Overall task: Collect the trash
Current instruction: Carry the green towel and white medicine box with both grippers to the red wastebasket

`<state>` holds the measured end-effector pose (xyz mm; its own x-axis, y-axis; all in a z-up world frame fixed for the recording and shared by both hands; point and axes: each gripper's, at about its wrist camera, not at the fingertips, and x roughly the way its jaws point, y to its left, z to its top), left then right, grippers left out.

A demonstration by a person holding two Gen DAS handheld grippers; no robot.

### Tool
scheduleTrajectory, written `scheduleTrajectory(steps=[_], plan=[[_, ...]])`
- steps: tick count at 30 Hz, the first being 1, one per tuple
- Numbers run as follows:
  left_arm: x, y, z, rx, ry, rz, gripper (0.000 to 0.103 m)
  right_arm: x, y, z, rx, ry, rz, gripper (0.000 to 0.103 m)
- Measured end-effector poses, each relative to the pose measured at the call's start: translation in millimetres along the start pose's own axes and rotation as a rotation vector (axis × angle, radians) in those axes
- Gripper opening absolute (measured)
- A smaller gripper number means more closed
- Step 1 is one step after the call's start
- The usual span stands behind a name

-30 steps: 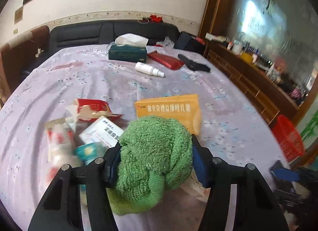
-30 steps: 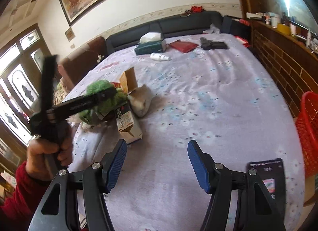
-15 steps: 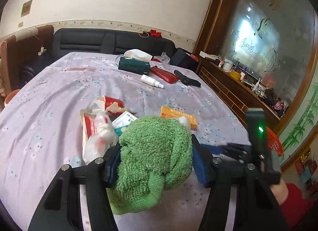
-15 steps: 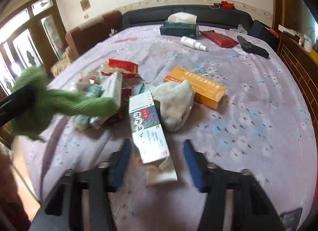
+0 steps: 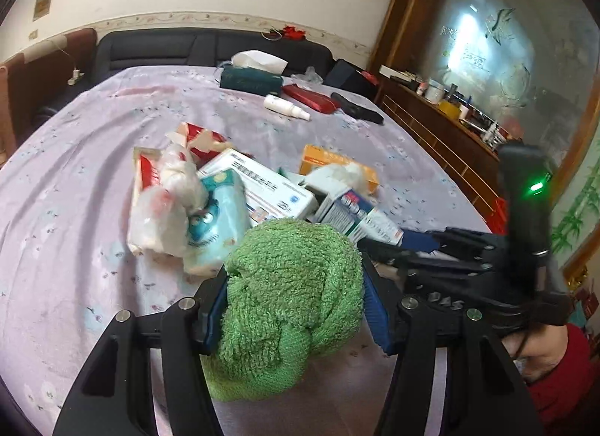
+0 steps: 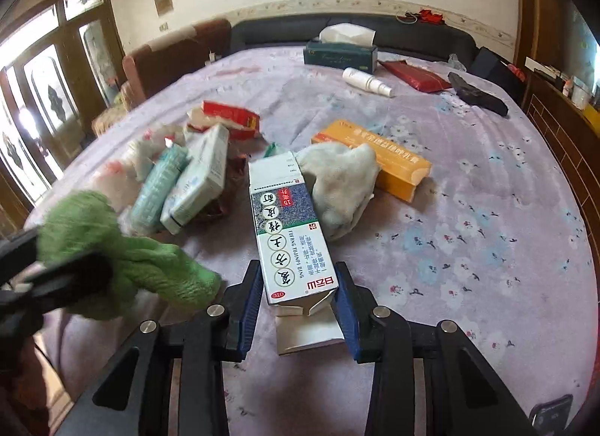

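Note:
My left gripper (image 5: 296,308) is shut on a green towel (image 5: 292,286), held just above the purple tablecloth (image 5: 75,181); the towel also shows in the right wrist view (image 6: 112,256). My right gripper (image 6: 300,301) is shut on the near end of a white and grey medicine box (image 6: 288,226), whose end flap is open. A pile of trash lies beyond: a white box (image 5: 262,184), a blue tissue pack (image 5: 213,218), a crumpled plastic bag (image 5: 165,207), a red carton (image 6: 230,117), an orange box (image 6: 378,158) and a grey rag (image 6: 337,184).
At the table's far end are a green tissue box (image 6: 339,53), a white spray bottle (image 6: 365,81), a red pouch (image 6: 416,75) and a black object (image 6: 476,92). A dark sofa (image 5: 187,49) stands behind. A wooden sideboard (image 5: 450,136) runs along the right.
My right gripper swung toward the trash pile and closed on the white and grey medicine box. My left gripper, still holding the green towel, came closer to the pile.

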<state>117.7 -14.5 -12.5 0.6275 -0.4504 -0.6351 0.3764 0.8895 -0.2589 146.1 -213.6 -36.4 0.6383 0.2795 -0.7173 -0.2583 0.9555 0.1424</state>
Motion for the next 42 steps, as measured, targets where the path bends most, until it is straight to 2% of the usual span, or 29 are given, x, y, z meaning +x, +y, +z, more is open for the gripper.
scheduleTrajectory(steps=[4,8,10,15,23,42], plan=[[-8.7,-14.8,3.1,0.040,-0.038,0.003,0.059,-40.7,-6.6,-9.3,0.046,-0.079,0.026,0.040],[-16.4,-33.3,7.2,0.059,-0.097,0.028,0.059,-77.6,-15.1,-25.6,0.087,-0.153,-0.030,0.040],[-17.6,-46.0,8.0,0.078,-0.124,0.037,0.059,-95.4,-20.8,-35.9,0.092,-0.187,-0.104,0.040],[-15.2,-78.6,6.1,0.111,-0.166,0.037,0.059,-119.9,-41.8,-52.9,0.150,-0.211,-0.164,0.040],[-5.8,-102.8,3.6,0.147,-0.143,0.023,0.059,-134.2,-59.2,-68.5,0.193,-0.226,-0.178,0.040],[-3.1,-106.7,2.2,0.157,-0.131,0.021,0.059,-135.0,-63.7,-69.7,0.205,-0.228,-0.149,0.041]])
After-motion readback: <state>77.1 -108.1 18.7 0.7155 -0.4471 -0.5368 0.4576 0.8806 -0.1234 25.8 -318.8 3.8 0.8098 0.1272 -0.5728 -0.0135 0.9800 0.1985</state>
